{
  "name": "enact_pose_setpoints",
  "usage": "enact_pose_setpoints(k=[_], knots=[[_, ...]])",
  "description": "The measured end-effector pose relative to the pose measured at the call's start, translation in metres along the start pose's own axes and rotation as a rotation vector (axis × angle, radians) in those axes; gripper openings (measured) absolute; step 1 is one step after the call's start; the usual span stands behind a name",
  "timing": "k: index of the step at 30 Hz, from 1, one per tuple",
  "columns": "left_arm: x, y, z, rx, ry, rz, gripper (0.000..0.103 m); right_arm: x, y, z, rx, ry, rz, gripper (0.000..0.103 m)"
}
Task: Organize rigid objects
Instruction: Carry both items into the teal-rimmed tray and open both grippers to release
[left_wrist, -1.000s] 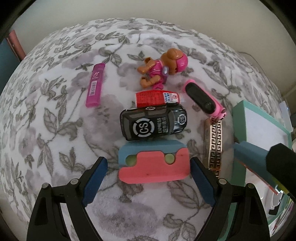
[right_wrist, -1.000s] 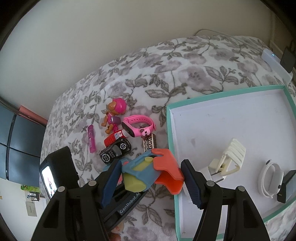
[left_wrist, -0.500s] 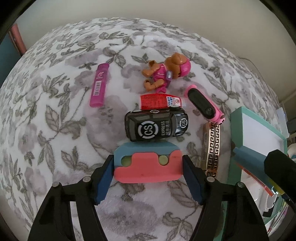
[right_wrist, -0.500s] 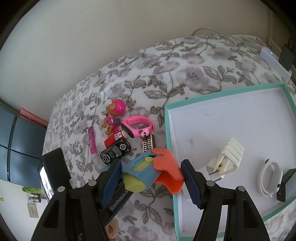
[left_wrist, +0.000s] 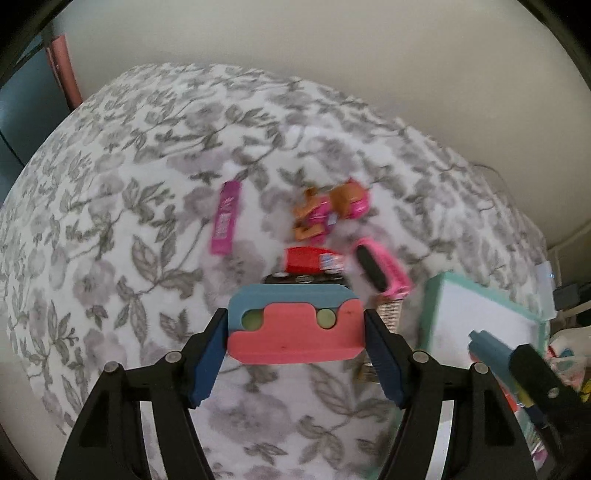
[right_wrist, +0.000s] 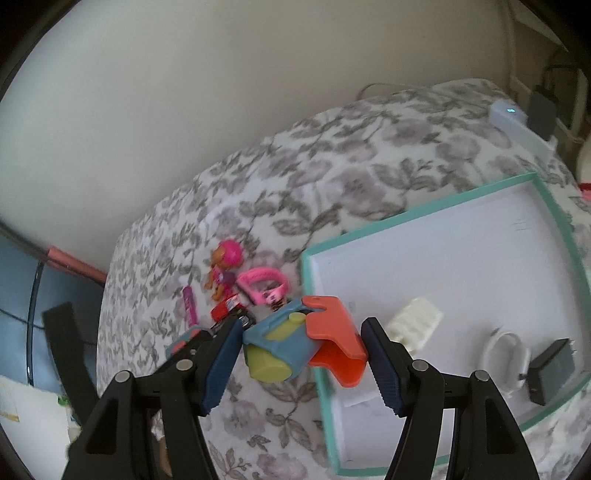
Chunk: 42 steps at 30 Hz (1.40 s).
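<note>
Between your left gripper's (left_wrist: 295, 334) pads sits the blue-and-coral block (left_wrist: 294, 325), clamped, above the floral bedspread (left_wrist: 110, 258). Your right gripper (right_wrist: 300, 343) clamps a hinged block (right_wrist: 303, 341); the teal tray (right_wrist: 561, 236) lies at 2 o'clock.

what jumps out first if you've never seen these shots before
First, the matching blue-and-coral blocks: the left gripper clamps one, the right gripper another, hinged open around a yellow-green core. Behind them, bright toys cluster on the floral bedspread, including a pink toy figure and pink watch. To the right sits the teal-rimmed white tray, holding a cream clip.
</note>
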<state>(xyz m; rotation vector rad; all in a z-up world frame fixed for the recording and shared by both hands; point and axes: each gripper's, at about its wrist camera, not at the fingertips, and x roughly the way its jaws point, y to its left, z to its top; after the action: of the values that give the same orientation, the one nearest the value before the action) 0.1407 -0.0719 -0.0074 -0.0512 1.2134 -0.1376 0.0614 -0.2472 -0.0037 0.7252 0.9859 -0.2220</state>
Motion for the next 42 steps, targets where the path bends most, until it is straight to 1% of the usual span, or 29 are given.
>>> enact_pose_setpoints(k=[2,7,12,14,16,18,20,24,27,31,36,42], knots=[[-0.005,-0.014,-0.001,0.017,-0.001,-0.010,0.073,-0.006,-0.011,0.004,0.019,-0.016,-0.032,0.069],[-0.008,-0.060,-0.008,0.073,0.006,-0.043,0.073,-0.015,-0.053,0.013,0.084,-0.044,-0.163,0.069],[0.001,-0.105,-0.022,0.140,0.025,-0.075,0.073,-0.022,-0.095,0.017,0.158,-0.063,-0.284,0.069],[0.008,-0.120,-0.026,0.156,0.044,-0.074,0.073,-0.026,-0.109,0.018,0.180,-0.072,-0.319,0.069],[0.013,-0.133,-0.030,0.172,0.053,-0.085,0.073,-0.029,-0.121,0.019,0.196,-0.079,-0.372,0.069],[0.020,-0.146,-0.034,0.202,0.051,-0.078,0.073,-0.030,-0.127,0.019,0.200,-0.081,-0.404,0.069],[0.027,-0.153,-0.038,0.222,0.053,-0.079,0.073,-0.030,-0.133,0.020,0.203,-0.084,-0.434,0.069],[0.038,-0.154,-0.042,0.236,0.069,-0.072,0.073,-0.028,-0.141,0.020,0.209,-0.081,-0.495,0.069],[0.042,-0.149,-0.041,0.237,0.076,-0.062,0.073,-0.023,-0.142,0.019,0.201,-0.068,-0.514,0.069],[0.048,-0.145,-0.042,0.237,0.092,-0.068,0.073,-0.012,-0.138,0.017,0.170,-0.034,-0.537,0.069],[0.049,-0.147,-0.044,0.266,0.087,-0.058,0.073,-0.006,-0.132,0.015,0.133,-0.019,-0.574,0.069],[0.048,-0.147,-0.045,0.278,0.095,-0.062,0.073,-0.004,-0.132,0.014,0.135,-0.001,-0.582,0.069]])
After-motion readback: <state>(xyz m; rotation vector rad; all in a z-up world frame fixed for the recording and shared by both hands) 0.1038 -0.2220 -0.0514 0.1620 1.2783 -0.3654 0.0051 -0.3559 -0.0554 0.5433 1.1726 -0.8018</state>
